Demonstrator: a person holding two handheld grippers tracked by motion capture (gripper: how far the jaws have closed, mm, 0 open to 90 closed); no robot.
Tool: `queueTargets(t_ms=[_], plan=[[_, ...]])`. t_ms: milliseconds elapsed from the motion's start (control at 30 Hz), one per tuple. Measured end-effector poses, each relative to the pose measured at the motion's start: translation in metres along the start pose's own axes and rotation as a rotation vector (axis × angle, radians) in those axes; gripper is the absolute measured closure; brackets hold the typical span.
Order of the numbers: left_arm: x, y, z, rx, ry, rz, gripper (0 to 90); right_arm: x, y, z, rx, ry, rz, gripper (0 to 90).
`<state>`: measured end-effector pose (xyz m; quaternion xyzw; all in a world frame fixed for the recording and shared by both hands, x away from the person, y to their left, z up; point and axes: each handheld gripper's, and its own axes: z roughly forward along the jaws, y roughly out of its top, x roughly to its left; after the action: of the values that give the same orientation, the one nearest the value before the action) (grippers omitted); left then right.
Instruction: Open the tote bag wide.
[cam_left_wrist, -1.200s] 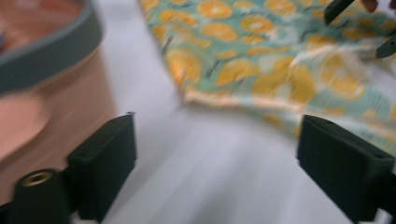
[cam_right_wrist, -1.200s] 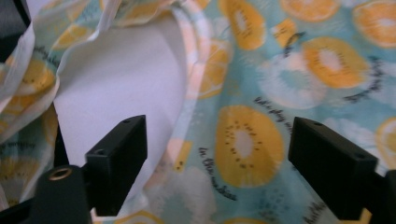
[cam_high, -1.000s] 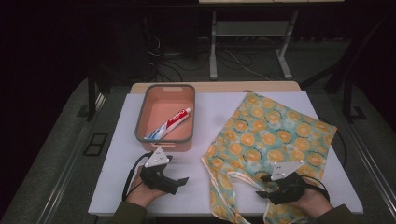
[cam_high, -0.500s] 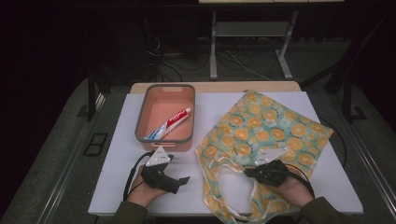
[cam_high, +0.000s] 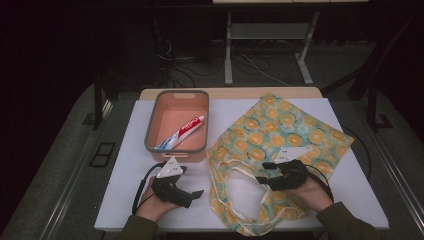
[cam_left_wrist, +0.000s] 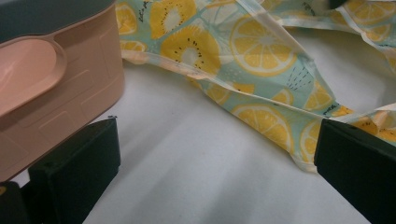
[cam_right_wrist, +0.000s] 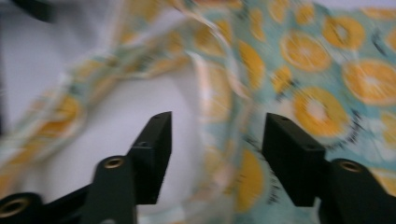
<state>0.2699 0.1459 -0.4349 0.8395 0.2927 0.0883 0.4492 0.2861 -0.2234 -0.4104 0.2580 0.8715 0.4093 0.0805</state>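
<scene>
A: Starting from the pink tray (cam_high: 175, 146), what's where?
B: Left tool (cam_high: 196, 195) just below it, spread wide on the bare bench (cam_high: 125, 150). Right of the tray lies the fruit-print bag (cam_high: 280, 135); the right tool (cam_high: 262, 172) hovers over its handles, jaws just opened, gripping nothing.

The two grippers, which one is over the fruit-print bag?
The right gripper, jaws open above the bag. The left gripper rests on bare table beside the pink bin.
</scene>
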Motion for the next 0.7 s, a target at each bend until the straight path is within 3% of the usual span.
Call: queueTargets(t_ms=[33,100,233,333,433,700], plan=[[0.0,0.0,0.0,-0.001,0.0,-0.001,0.0,0.013,0.003,-0.007,-0.019,0.04,-0.024,37.7],[0.0,0.0,0.0,0.0,-0.001,-0.002,0.0,0.026,0.004,-0.01,-0.021,0.093,-0.036,37.6],[0.0,-0.001,0.001,0.006,-0.006,-0.002,0.0,0.05,0.001,0.0,0.023,0.184,-0.06,37.6],[0.0,-0.001,0.001,0.004,-0.008,0.001,0.0,0.066,-0.002,0.013,0.071,0.208,-0.117,37.7],[0.0,-0.001,0.002,0.008,-0.01,0.003,0.0,0.076,-0.004,0.023,0.102,0.227,-0.141,38.2],[0.0,-0.001,0.004,0.016,-0.015,0.008,0.0,0.089,-0.009,0.04,0.148,0.265,-0.175,41.5]])
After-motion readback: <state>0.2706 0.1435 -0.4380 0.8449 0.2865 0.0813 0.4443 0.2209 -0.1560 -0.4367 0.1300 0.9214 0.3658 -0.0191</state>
